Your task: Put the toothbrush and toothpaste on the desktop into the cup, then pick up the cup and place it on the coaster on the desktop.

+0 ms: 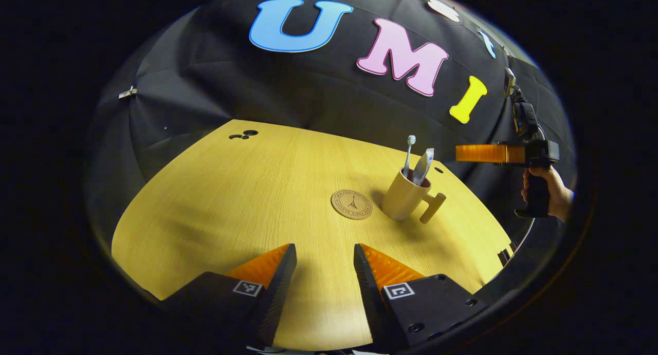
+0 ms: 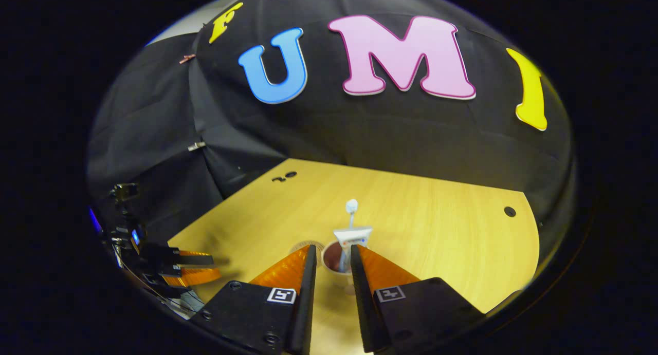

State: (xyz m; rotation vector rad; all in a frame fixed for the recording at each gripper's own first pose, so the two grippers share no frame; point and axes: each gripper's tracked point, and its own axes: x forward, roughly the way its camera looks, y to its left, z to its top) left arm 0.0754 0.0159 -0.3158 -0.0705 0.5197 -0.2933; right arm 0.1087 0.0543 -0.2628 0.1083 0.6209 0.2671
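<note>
Black cloth wall (image 1: 216, 77) fills the upper frame; below it a light wooden table (image 1: 247, 190) with small round holes.

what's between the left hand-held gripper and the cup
In the left gripper view, the coaster lies between the left hand-held gripper and the cup, on bare desktop.

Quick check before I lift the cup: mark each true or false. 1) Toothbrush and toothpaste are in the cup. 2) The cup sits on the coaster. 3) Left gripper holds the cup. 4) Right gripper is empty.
1) True: the toothbrush and toothpaste stand in the cup.
2) False: the cup stands on the desktop beside the coaster.
3) False: the left gripper is open and empty.
4) True: the right gripper is open above the cup.
</note>
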